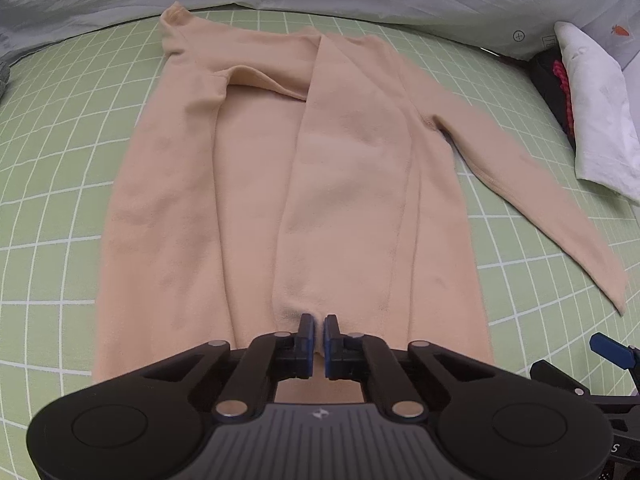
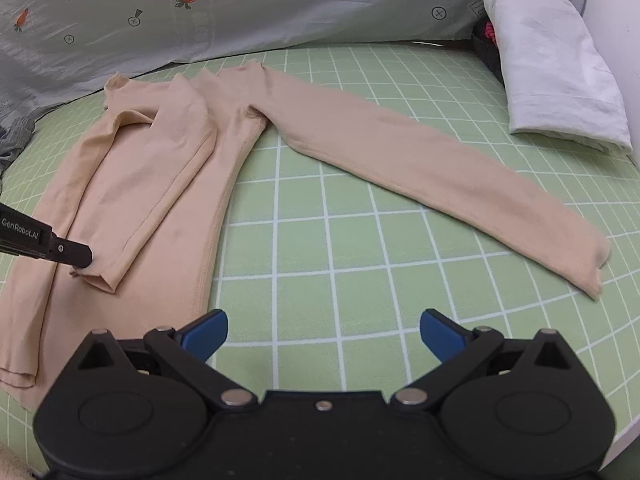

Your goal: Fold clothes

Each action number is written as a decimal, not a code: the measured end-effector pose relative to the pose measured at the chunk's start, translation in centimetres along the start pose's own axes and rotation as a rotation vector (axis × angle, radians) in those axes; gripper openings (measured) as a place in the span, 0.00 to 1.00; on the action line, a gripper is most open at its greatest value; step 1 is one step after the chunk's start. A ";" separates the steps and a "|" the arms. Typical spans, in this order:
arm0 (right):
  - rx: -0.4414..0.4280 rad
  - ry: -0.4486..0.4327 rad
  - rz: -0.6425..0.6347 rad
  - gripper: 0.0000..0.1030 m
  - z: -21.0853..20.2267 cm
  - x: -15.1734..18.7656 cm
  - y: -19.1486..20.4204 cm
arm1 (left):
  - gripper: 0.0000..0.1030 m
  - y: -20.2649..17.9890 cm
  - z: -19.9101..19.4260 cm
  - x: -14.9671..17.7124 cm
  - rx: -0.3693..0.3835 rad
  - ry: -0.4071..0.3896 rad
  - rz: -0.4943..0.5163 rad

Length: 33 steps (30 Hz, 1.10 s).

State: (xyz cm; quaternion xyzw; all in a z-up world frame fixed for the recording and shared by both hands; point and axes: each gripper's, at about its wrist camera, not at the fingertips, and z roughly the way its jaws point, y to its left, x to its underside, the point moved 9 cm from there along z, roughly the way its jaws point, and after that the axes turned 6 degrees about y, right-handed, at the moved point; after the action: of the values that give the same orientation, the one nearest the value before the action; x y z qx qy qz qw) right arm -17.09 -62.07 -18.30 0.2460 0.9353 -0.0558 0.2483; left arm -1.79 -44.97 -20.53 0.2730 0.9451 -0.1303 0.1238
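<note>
Two hand-held grippers work over a beige long-sleeved top (image 1: 280, 184) laid flat on a bed covered by a green sheet with a white grid (image 2: 344, 240). The left hand-held gripper (image 1: 319, 328) has its blue-padded jaws pinched together on the cuff of the sleeve that lies folded down the middle of the top, near the hem; a sliver of beige cloth shows between the pads. From the right wrist view, that same tool enters from the left edge as a black arm whose tip presses on the folded sleeve's end. The right hand-held gripper (image 2: 324, 332) hangs with its jaws spread wide and nothing between them, above bare green sheet just beside the top's lower side seam. The other sleeve (image 2: 440, 172) stretches out straight across the sheet to the right, its cuff (image 2: 596, 268) well apart from both tools. The collar (image 1: 176, 16) lies at the far end, close to a pale grey quilt printed with orange carrots (image 2: 240, 8) bunched along the back of the bed. A white pillow (image 2: 556, 80) sits at the far right corner, with a dark item showing a bit of pink (image 2: 490, 34) tucked behind it. A scrap of grey cloth (image 2: 16, 140) shows at the left edge.
</note>
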 end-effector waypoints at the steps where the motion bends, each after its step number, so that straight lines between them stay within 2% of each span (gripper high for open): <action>1: -0.004 -0.007 -0.008 1.00 -0.1 -0.1 0.2 | 0.04 0.0 -0.3 0.0 0.001 -0.010 -0.002; 10: -0.023 -0.061 -0.057 1.00 -2.6 0.7 1.5 | 0.04 -0.3 -4.6 0.3 0.025 -0.147 -0.040; 14: -0.022 -0.101 -0.065 1.00 -4.3 1.5 1.5 | 0.04 -0.2 -6.9 1.2 0.025 -0.211 -0.048; 18: -0.030 -0.111 -0.057 1.00 -5.3 2.8 1.4 | 0.04 0.6 -8.7 2.8 0.029 -0.242 -0.088; 26: -0.065 -0.117 -0.059 1.00 -6.2 3.7 2.3 | 0.04 3.7 -10.5 7.0 0.005 -0.246 -0.196; 31: -0.096 -0.117 -0.092 1.00 -6.1 3.7 3.9 | 0.04 6.1 -10.7 8.6 -0.014 -0.224 -0.271; 33: -0.107 -0.110 -0.110 1.00 -6.0 3.9 4.8 | 0.05 7.2 -10.1 9.4 -0.023 -0.189 -0.318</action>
State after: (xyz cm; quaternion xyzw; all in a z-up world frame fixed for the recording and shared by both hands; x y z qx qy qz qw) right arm -20.30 -54.89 -14.92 0.1769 0.9340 -0.0325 0.3086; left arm -7.15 -31.39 -15.26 0.1053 0.9619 -0.1626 0.1928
